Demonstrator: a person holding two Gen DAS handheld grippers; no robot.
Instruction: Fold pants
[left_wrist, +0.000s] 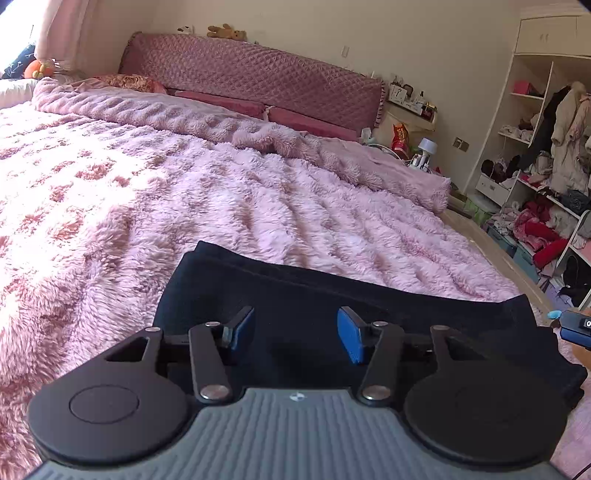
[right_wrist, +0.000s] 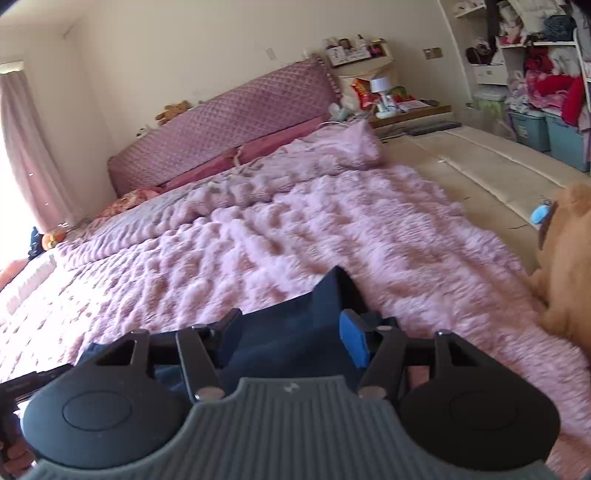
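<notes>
A: Left wrist view first. What do the left tongs (left_wrist: 295, 334) do?

B: Their 2 blue pads (left_wrist: 350, 334) stand apart, and nothing is pressed between them. Under and in front of them lie the dark navy pants (left_wrist: 332, 295), folded into a flat bundle on the fluffy pink blanket (left_wrist: 184, 192) of the bed. Whether the pads touch the cloth I cannot tell.

A: And at the right edge of this view?

B: A small part of the other tool shows there, blue and black, just beside the end of the pants.

A: Now the right wrist view.

B: The right tongs (right_wrist: 291, 338) are also apart. The navy pants (right_wrist: 295, 332) lie between the 2 fingers, and one corner of the cloth stands up as a peak beyond the tips. The pads do not clamp on it.

A: Where are the pants on the bed?

B: At the near edge of the blanket, close to both tools. The far part of the bed is bare blanket, with the quilted pink headboard (left_wrist: 251, 70) behind it.

A: Anything else near?

B: A tan plush toy (right_wrist: 569, 266) sits at the right side of the bed in the right wrist view. Open shelves with clothes (left_wrist: 546, 155) stand against the wall on the right.
</notes>
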